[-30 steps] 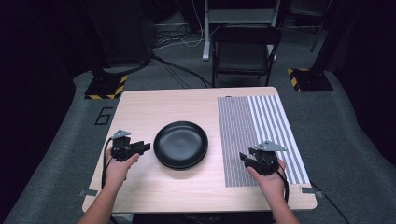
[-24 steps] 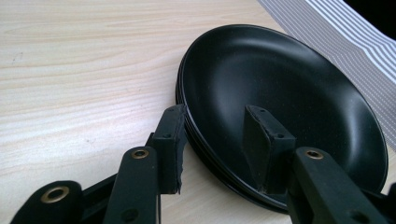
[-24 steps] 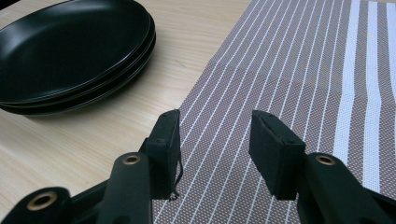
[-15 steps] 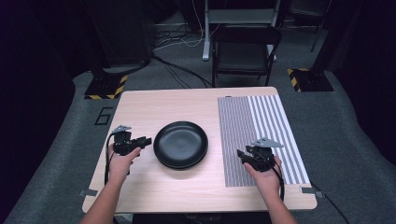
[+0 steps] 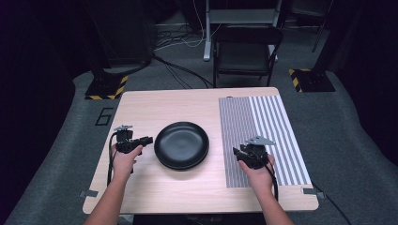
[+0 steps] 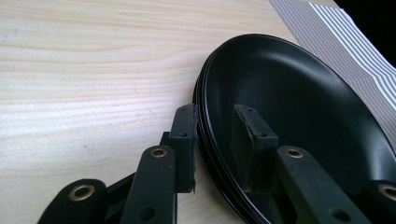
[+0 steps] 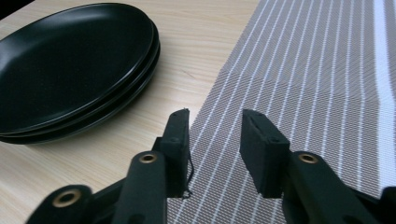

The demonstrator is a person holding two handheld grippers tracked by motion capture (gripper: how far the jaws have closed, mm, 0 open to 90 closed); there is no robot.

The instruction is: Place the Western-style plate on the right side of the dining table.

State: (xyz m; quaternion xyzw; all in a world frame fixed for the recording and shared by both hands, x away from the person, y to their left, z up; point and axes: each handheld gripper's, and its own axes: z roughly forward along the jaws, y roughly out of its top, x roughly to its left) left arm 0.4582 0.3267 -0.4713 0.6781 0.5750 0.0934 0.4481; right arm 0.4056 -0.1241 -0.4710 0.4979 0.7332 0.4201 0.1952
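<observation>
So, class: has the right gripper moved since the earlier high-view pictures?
Yes. The right gripper has crept left across the striped mat toward the black plates, its jaws closing with nothing between them.

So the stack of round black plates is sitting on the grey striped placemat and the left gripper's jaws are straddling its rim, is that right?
Not quite. The high view shows the stack of round black plates on the bare light wooden table, left of the grey striped placemat. The left gripper does straddle the rim.

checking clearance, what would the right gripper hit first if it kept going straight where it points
The right gripper, jaws apart with nothing between them, aims low along the grey striped woven placemat. It would probably meet that mat first; the stacked black round plates lie off to one side.
</observation>
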